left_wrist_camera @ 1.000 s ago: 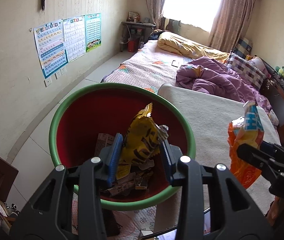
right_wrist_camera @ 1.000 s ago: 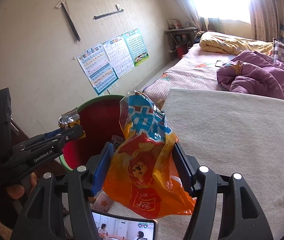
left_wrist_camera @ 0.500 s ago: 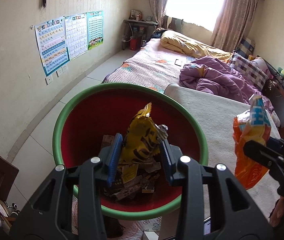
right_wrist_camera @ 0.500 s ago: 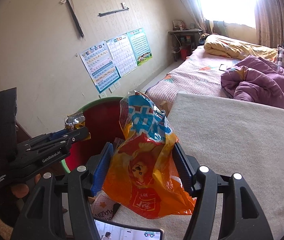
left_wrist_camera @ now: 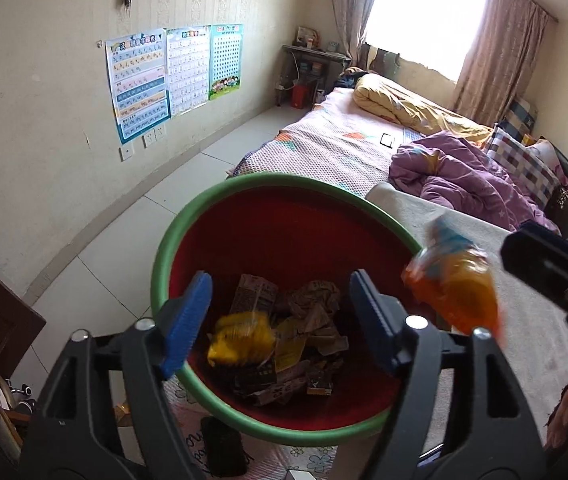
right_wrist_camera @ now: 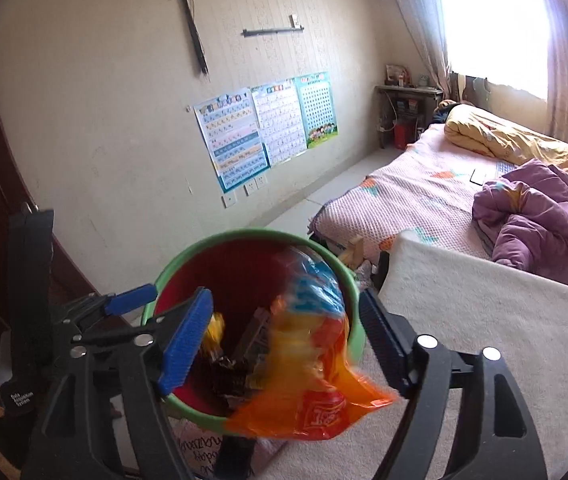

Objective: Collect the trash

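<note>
Jaws of the left gripper (left_wrist_camera: 279,312) and right gripper (right_wrist_camera: 288,336) have just been opening; yellow wrapper (left_wrist_camera: 241,338) lies inside the bin (left_wrist_camera: 203,208), orange bag (right_wrist_camera: 308,364) blurred above its rim.

Bedroom with daylight pouring in

Sun is streaming through a curtained window (left_wrist_camera: 428,20); posters (left_wrist_camera: 171,76) are hanging on the cream wall (left_wrist_camera: 43,120) beside a rumpled bed (left_wrist_camera: 364,144).

Orange snack bag (right_wrist_camera: 308,380), blurred, between spread jaws over red bin (right_wrist_camera: 243,236).
</note>
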### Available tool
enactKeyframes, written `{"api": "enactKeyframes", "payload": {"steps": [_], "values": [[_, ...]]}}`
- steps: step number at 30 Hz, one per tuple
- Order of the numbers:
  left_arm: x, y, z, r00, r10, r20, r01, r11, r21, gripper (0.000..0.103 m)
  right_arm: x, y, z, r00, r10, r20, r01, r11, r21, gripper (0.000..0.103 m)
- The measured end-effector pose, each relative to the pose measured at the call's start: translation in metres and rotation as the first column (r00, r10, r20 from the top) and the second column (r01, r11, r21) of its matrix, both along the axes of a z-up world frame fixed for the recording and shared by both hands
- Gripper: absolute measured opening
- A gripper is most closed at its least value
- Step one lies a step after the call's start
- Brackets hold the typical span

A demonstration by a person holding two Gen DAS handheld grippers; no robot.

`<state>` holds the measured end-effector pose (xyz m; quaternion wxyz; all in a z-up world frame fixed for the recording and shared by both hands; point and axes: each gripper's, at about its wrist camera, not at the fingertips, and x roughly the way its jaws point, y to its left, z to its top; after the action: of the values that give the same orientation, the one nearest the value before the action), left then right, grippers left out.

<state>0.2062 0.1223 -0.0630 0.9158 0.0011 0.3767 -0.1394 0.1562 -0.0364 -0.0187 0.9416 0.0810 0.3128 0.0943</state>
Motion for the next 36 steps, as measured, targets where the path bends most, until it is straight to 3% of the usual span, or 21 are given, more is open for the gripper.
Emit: {"api": "enactKeyframes", "payload": {"steps": [2, 5, 8, 11, 15, 18, 22, 36], "values": [[-0.003, 0.001, 0.004, 1.000, 0.004, 0.014, -0.004, 1.000, -0.014, 0.076, -0.005, -0.009, 0.003, 1.000, -0.026, 0.008, 0.025, 1.000, 0.011, 0.081], [-0.009, -0.003, 0.010, 0.999, 0.008, 0.045, -0.007, 1.000, -0.020, 0.088, -0.015, -0.024, 0.007, 0.997, -0.071, 0.025, 0.070, 0.997, 0.023, 0.089], [-0.016, -0.011, 0.022, 0.992, 0.014, 0.122, -0.012, 1.000, -0.019, 0.097, -0.030, -0.036, 0.010, 0.991, -0.124, 0.057, 0.123, 0.992, 0.013, 0.092], [-0.026, -0.022, 0.036, 0.975, 0.028, 0.218, -0.026, 1.000, -0.013, 0.097, -0.046, -0.044, 0.016, 0.980, -0.161, 0.117, 0.162, 0.987, 0.002, 0.096], [-0.037, -0.032, 0.049, 0.950, 0.034, 0.311, -0.033, 0.999, -0.010, 0.098, -0.068, -0.050, 0.024, 0.941, -0.223, 0.255, 0.237, 0.971, -0.025, 0.096], [-0.040, -0.042, 0.054, 0.946, 0.006, 0.325, -0.009, 1.000, 0.008, 0.098, -0.080, -0.051, 0.027, 0.896, -0.286, 0.341, 0.339, 0.935, -0.107, 0.096], [-0.042, -0.050, 0.051, 0.947, -0.001, 0.323, -0.016, 0.998, 0.053, 0.098, -0.084, -0.058, 0.021, 0.898, -0.299, 0.322, 0.350, 0.930, -0.112, 0.096], [-0.049, -0.050, 0.050, 0.952, 0.005, 0.307, -0.014, 0.999, 0.029, 0.098, -0.084, -0.062, 0.008, 0.919, -0.292, 0.265, 0.330, 0.937, -0.115, 0.096]]}}
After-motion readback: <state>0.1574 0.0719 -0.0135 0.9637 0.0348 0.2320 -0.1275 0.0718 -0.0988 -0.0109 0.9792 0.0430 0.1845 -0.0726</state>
